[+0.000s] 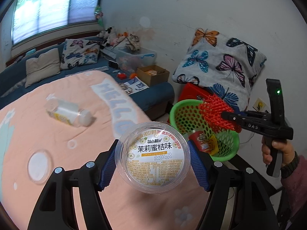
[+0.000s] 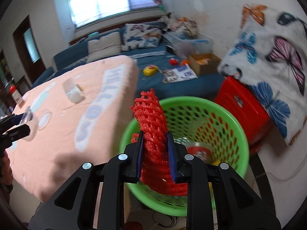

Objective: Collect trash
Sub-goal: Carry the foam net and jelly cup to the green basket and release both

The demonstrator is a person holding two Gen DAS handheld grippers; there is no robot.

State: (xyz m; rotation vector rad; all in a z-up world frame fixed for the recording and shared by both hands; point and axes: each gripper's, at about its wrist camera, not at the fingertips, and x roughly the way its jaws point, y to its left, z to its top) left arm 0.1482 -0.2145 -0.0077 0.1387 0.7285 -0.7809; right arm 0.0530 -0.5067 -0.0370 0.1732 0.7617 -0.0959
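Setting: bedroom, white walls, window at the far end; a bed with a pink quilt [image 1: 57,134] carries the loose items, and a green basket [image 2: 238,126] stands just off its near corner.

Right gripper [image 2: 155,153]: jaws nearly together, clamped on a red foam net [image 2: 151,118], which stands up above the basket's near rim.

Left gripper [image 1: 153,163]: jaws wide, clamped on a clear plastic cup [image 1: 153,157] with a printed lid, held over the quilt near the bed's edge, close beside the basket.

Basket contents: a red wrapper [image 1: 201,140] and something yellow; the rest is too blurred to tell.

Remaining on the quilt: a clear bottle [image 1: 69,113] lying on its side, toward the middle.

Step in hand, by judgement: delivery of two pieces to the basket. Next move calls for parting the right jaws over the opening, then bringing the cup across.
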